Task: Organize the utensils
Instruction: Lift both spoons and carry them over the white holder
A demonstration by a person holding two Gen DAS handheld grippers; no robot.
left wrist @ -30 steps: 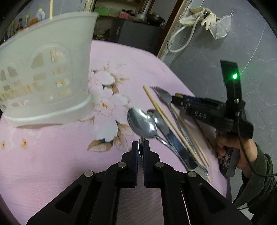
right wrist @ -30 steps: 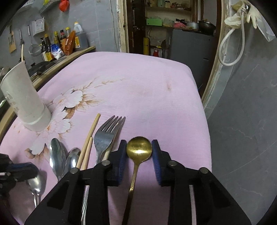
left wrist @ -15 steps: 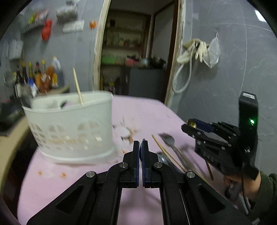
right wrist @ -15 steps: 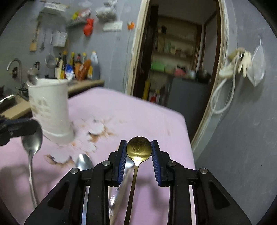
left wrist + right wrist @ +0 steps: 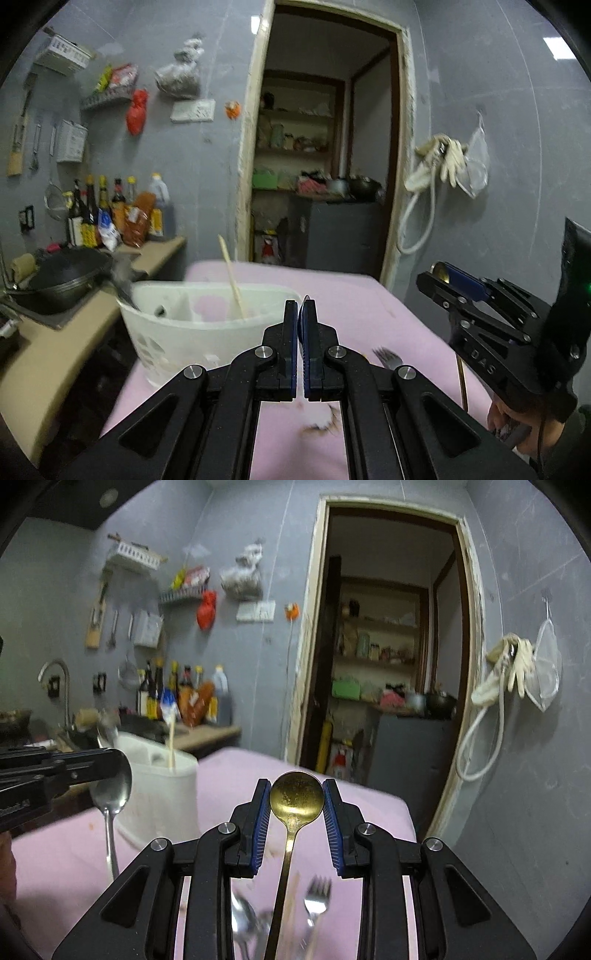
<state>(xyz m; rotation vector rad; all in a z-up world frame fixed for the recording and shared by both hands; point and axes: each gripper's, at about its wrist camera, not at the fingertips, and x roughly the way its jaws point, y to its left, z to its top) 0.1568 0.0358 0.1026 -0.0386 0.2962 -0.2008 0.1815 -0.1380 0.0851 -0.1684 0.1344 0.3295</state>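
Gold spoon [image 5: 296, 798]: bowl pinched between the blue pads of the right tool [image 5: 296, 812], handle hanging down below the fingers; raised above the pink-covered desk [image 5: 236, 771].

Steel spoon [image 5: 112, 786]: bowl clamped edge-on in the left tool [image 5: 300, 350], whose fingers are pressed almost together on it; handle hanging straight down, to the left of the right tool.

White utensil holder [image 5: 192, 325]: perforated plastic, divided inside, standing on the desk ahead and to the left of the left tool. Contents: one pale chopstick [image 5: 232, 277] leaning in it, plus a dark blurred item at its left rim, not identifiable.

Loose cutlery on the desk: fork [image 5: 317, 895] under the right tool; further spoon bowls [image 5: 243, 919] beside it, blurred.

Right tool [image 5: 448, 280] appears to the right of the left tool, carried well above the desk.

Background: bottles [image 5: 110, 218] on a side counter, dark wok [image 5: 62, 280], open doorway [image 5: 325, 166] straight ahead.
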